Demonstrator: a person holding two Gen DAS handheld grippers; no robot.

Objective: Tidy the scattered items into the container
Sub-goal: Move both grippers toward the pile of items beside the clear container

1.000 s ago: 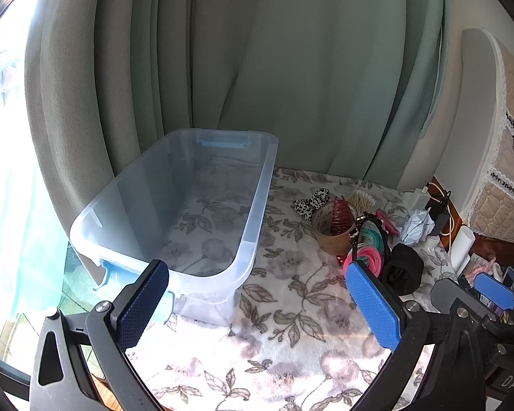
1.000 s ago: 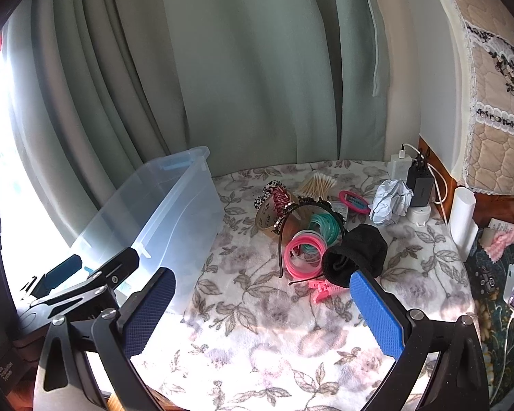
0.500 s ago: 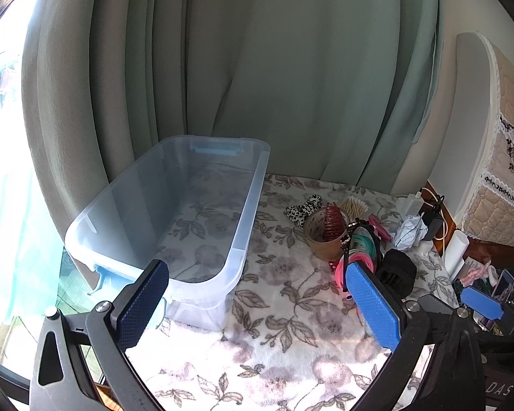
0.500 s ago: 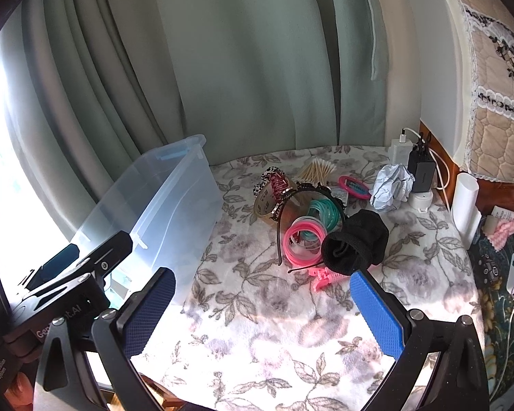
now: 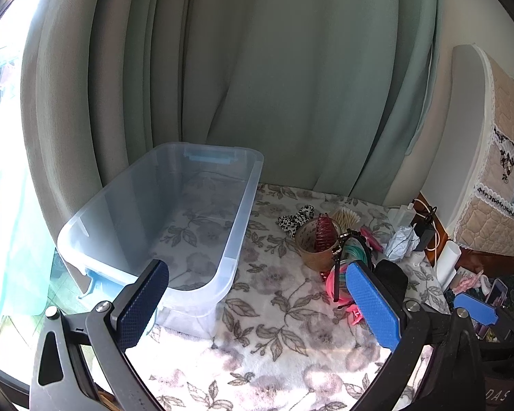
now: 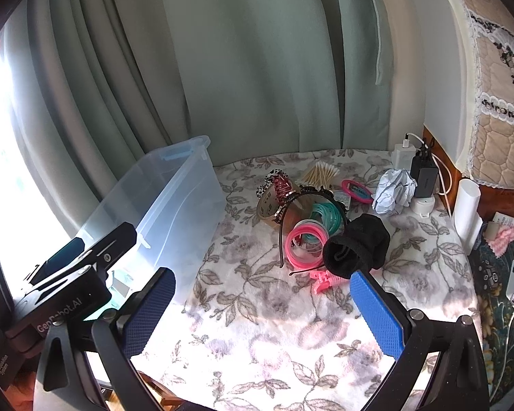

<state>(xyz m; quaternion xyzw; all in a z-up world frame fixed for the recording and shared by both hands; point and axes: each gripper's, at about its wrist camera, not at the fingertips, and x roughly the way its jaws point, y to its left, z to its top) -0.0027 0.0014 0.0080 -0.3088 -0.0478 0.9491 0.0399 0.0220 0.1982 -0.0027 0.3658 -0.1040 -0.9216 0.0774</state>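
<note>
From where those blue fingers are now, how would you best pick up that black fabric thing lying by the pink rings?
Probably from above with the right gripper, pinching the black scrunchie across its puffy upper bulge. It is soft and bunched, so the fingers can squeeze it anywhere. Its near edge lies against the pink rings and over the pink claw clip, so coming down on its right, far side likely avoids dragging those along.

Clear bin (image 5: pixel 243 202) empty; hair accessories (image 6: pixel 311 229) heaped just beside.
</note>
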